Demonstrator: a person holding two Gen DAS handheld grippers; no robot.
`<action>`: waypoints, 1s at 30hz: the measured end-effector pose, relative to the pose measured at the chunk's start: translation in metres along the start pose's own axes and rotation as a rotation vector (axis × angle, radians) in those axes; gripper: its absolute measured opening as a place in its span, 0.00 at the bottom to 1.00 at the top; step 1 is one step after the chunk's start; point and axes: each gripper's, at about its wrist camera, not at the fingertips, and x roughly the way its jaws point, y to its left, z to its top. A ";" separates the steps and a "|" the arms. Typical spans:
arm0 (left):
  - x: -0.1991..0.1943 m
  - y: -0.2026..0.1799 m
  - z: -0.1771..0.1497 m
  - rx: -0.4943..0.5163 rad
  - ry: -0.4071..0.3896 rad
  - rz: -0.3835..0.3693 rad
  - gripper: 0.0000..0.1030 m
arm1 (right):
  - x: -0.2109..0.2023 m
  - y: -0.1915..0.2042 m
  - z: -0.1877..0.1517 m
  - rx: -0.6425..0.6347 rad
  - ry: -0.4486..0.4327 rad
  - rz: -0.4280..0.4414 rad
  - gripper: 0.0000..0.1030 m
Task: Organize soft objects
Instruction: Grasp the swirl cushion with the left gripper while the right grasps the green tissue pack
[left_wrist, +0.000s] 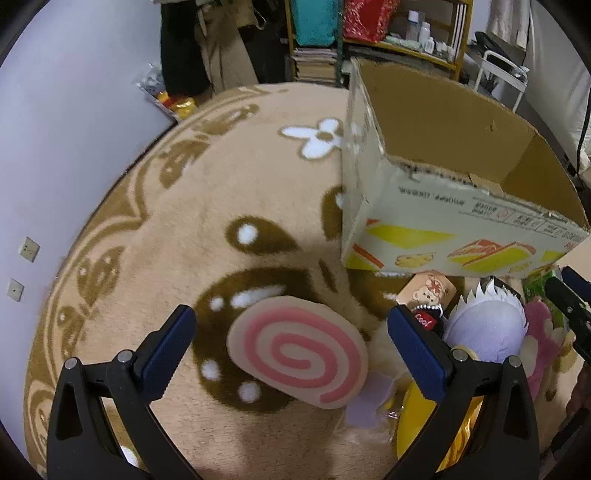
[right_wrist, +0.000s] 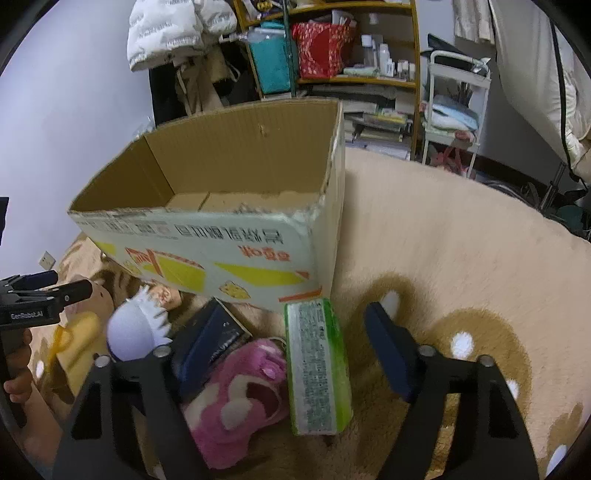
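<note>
Nearest us, our left gripper (left_wrist: 291, 354) gapes wide and empty around the flat beige plush disc with a pink spiral (left_wrist: 297, 352), which lies on the tan patterned fleece rug (left_wrist: 221, 192). We judge it light and squashy, best pinched across its edges. Our right gripper (right_wrist: 280, 365), also wide and empty, hovers over the pink plush toy (right_wrist: 236, 402) and green packet (right_wrist: 319, 369), just near of the open cardboard box (right_wrist: 229, 236).

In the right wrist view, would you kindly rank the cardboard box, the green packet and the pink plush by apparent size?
Largest to smallest:
1. cardboard box, clearly the largest.
2. and 3. pink plush and green packet look about alike; both lie close to the camera and the right gripper hides part of the plush, so I would not rank them.
</note>
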 end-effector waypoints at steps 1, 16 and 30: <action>0.003 -0.001 -0.001 0.003 0.008 -0.005 0.99 | 0.002 0.001 0.000 -0.001 0.006 0.000 0.73; 0.024 0.011 -0.007 -0.087 0.111 -0.080 0.71 | 0.011 -0.011 -0.002 0.053 0.061 -0.010 0.34; -0.008 0.007 -0.014 -0.034 -0.008 -0.003 0.58 | -0.004 -0.006 -0.003 0.027 -0.010 -0.018 0.33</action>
